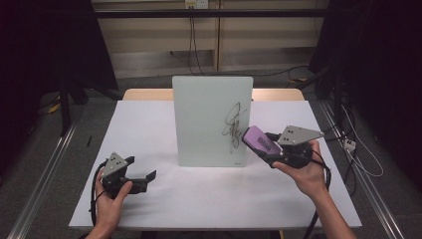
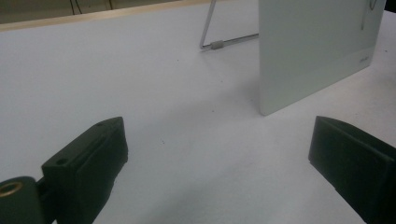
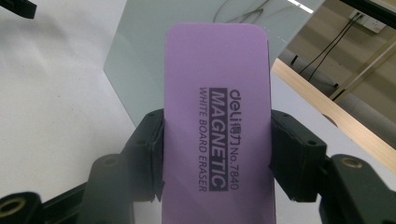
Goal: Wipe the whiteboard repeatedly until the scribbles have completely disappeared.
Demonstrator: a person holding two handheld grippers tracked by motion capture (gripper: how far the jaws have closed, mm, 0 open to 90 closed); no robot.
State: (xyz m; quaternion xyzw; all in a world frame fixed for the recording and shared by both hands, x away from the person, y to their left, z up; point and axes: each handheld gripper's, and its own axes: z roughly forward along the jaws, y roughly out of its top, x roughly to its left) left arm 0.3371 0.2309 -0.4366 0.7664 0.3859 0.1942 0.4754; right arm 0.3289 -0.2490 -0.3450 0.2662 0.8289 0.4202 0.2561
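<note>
A small whiteboard (image 1: 209,119) stands upright on the white table (image 1: 149,129), with a black scribble (image 1: 234,127) on its right half. My right gripper (image 1: 266,149) is shut on a purple whiteboard eraser (image 1: 258,139), held up close to the scribble at the board's right side. In the right gripper view the eraser (image 3: 217,126) is clamped between both jaws, with the board (image 3: 154,46) just behind it. My left gripper (image 1: 144,180) rests low at the table's front left, open with nothing between its jaws. The left gripper view shows the board's lower corner (image 2: 317,51).
A wire stand (image 2: 219,39) props the board from behind. A wooden edge (image 1: 144,93) borders the table at the back. Cables (image 1: 348,144) lie on the floor to the right. Dark curtains hang on both sides.
</note>
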